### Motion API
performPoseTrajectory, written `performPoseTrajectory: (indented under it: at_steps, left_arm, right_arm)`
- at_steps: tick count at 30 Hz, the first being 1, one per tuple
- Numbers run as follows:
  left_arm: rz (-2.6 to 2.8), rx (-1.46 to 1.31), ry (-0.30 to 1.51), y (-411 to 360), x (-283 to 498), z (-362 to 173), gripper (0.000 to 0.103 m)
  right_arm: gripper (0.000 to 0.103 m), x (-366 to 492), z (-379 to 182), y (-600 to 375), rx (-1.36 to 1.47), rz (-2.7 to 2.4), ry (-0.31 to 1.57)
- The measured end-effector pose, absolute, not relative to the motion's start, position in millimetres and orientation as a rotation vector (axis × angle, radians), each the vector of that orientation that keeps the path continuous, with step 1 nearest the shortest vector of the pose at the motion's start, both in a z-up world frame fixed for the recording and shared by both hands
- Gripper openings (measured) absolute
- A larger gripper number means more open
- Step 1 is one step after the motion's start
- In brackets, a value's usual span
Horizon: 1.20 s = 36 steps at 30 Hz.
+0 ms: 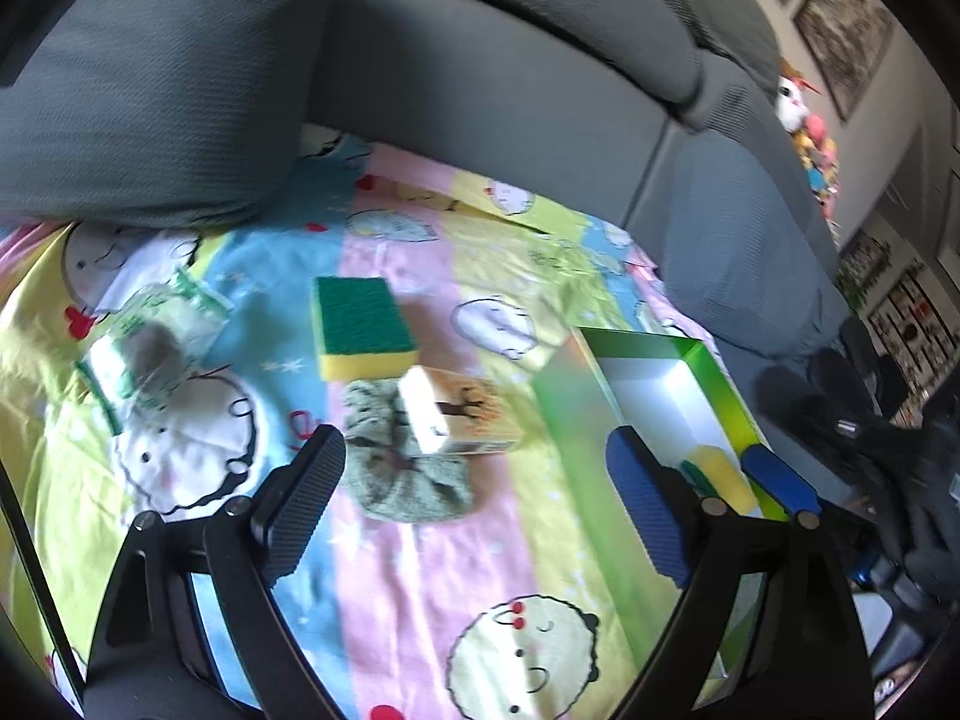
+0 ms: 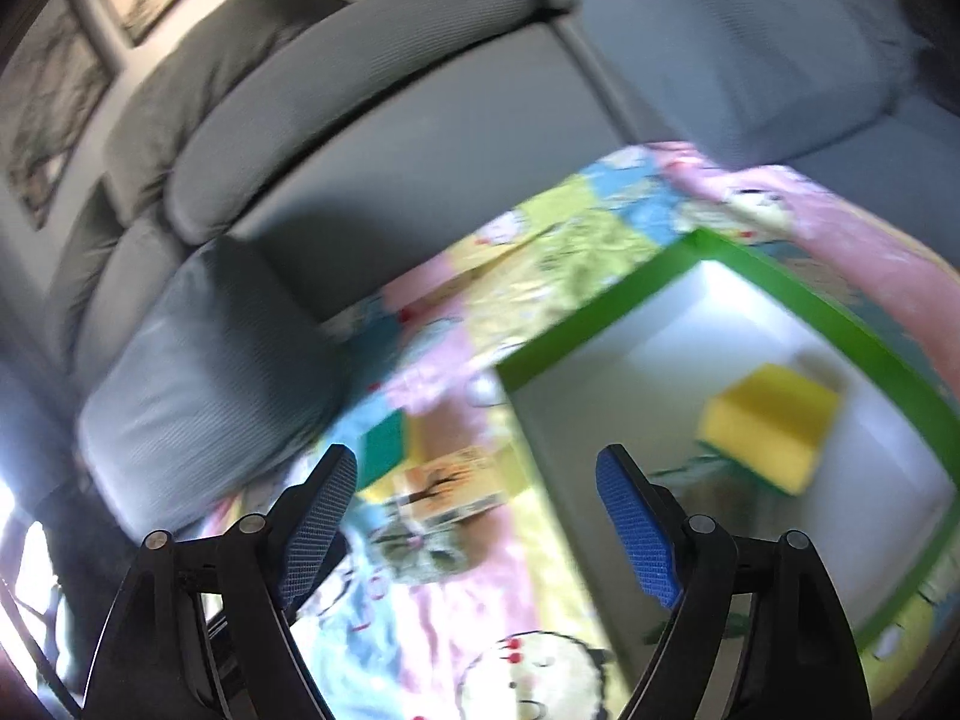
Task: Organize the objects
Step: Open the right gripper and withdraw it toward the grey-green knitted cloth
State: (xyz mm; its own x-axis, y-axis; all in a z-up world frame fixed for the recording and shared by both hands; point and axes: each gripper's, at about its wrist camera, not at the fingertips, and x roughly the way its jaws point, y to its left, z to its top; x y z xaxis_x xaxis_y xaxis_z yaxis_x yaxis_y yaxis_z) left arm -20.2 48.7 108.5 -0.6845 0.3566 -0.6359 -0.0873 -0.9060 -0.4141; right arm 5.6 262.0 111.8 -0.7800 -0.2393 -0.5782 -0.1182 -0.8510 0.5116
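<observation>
Grey sofa cushions (image 1: 492, 60) back a cartoon-print sheet (image 1: 396, 540) in the left wrist view. The left gripper (image 1: 474, 468) hangs released, fingers (image 1: 312, 480) spread wide and touching nothing. Between them lie a knitted cloth (image 1: 408, 468) and a small printed box (image 1: 462, 420), beyond those a green-topped sponge (image 1: 363, 327), and left a wipes packet (image 1: 156, 348). Right, a green box (image 1: 672, 384) holds a yellow sponge (image 1: 723, 474).

Blurred, the right wrist view shows the right gripper (image 2: 474, 516) also spread wide and empty, beside the green box (image 2: 606, 324) containing the yellow sponge (image 2: 771, 432).

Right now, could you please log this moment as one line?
left gripper: open, empty | right gripper: open, empty | green box: one sponge inside
</observation>
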Motion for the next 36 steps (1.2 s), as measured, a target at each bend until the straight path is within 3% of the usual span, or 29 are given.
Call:
performPoseTrajectory:
  at_steps: [3, 7, 18, 36]
  left_arm:
    - [2.647, -1.130, -0.558, 37.7, -21.5, 105.2, 0.089]
    - [2.660, -1.163, -0.593, 25.1, -23.5, 99.5, 0.101]
    - [2.667, -1.246, -0.637, 13.9, -30.1, 88.7, 0.101]
    - [2.668, -1.383, -0.548, 13.6, -40.0, 64.1, 0.101]
  right_arm:
    - [0.093, 2.8, 110.2, 254.7, 0.982, -2.715, -0.845]
    - [0.095, -0.1, 108.7, 244.7, 0.961, -2.664, -0.832]
    - [0.096, -22.6, 85.8, 225.6, 1.089, -2.615, -0.799]
    - [0.099, -43.1, 56.3, 221.9, 1.270, -2.630, -0.810]
